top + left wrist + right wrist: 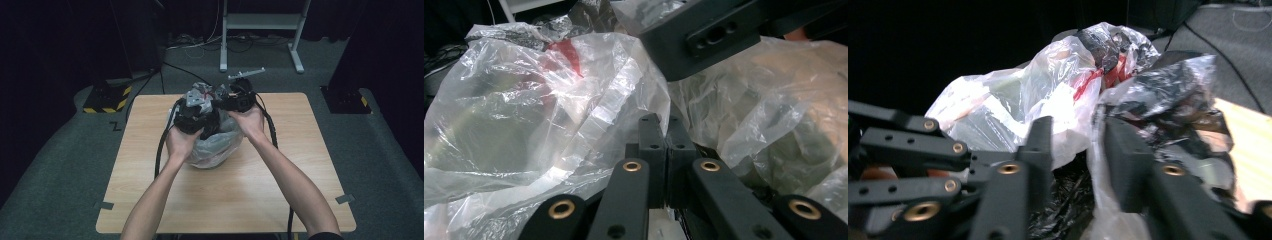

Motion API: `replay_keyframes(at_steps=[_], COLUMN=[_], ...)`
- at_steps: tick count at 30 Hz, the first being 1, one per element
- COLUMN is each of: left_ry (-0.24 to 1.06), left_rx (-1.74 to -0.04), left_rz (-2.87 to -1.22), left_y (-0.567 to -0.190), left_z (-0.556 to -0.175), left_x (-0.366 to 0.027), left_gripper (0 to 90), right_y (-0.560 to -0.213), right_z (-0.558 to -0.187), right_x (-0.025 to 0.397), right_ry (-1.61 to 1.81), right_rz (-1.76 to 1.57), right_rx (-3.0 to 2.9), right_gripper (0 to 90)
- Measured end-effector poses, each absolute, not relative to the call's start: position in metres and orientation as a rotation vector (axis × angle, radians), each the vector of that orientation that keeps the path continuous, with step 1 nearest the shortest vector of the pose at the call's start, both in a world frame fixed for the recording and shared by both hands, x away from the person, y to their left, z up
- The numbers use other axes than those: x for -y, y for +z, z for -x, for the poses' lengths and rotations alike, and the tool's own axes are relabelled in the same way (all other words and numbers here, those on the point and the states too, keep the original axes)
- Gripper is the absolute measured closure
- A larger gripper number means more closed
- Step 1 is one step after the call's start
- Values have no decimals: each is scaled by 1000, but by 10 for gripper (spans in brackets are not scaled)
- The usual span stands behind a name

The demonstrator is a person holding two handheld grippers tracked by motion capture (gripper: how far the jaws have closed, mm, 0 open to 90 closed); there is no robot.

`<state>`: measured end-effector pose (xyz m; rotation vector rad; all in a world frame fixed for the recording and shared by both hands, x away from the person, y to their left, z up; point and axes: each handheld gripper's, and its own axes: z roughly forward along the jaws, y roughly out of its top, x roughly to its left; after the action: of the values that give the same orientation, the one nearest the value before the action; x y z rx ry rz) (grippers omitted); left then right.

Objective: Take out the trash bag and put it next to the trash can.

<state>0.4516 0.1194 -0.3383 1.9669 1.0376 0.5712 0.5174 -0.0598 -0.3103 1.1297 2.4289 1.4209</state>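
A clear plastic bag sits at the table's middle, with red and dark things inside that I cannot make out. Both hands hold grippers at its top. My left gripper has its jaws pressed together, with the bag's film bunched right at the tips. My right gripper stands open, and crumpled film lies against its right jaw. A red strip shows through the bag. In the left gripper view, the right gripper's body hangs just above.
The wooden table has bare room in front of the bag and to both sides. Cables trail from the grippers over the tabletop. A white stand and black-and-yellow bases are on the floor beyond.
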Motion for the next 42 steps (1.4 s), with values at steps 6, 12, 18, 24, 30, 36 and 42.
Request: replay_keyframes(at_steps=[6, 12, 18, 24, 30, 36, 42], left_ry=[577, 589, 590, 576, 592, 612, 654], left_rx=[-1032, -1028, -1024, -1024, -1023, -1046, -1101], left_rz=[-1986, -1992, -1988, -1970, -1938, -1900, -1806], left_y=[-340, -340, -341, -341, -341, -341, -337], left_z=[-451, -451, -451, -449, -445, -441, -433], left_x=[-117, -117, -117, -119, -122, -127, -140], left_gripper=[887, 883, 857, 775, 621, 469, 348], right_y=[-312, -315, -319, -319, -319, -315, -310], right_z=[-521, -522, -524, -522, -520, -518, -513], right_x=[50, 39, 33, 29, 27, 27, 27], right_ry=[1379, 1343, 1313, 1296, 1259, 1252, 1241], right_rz=[-1177, -1181, -1181, -1141, -1091, -1056, -1008], right_rx=[-2443, -2476, -2496, -2510, -2504, -2486, -2464], right_gripper=[482, 481, 674, 805, 867, 877, 879])
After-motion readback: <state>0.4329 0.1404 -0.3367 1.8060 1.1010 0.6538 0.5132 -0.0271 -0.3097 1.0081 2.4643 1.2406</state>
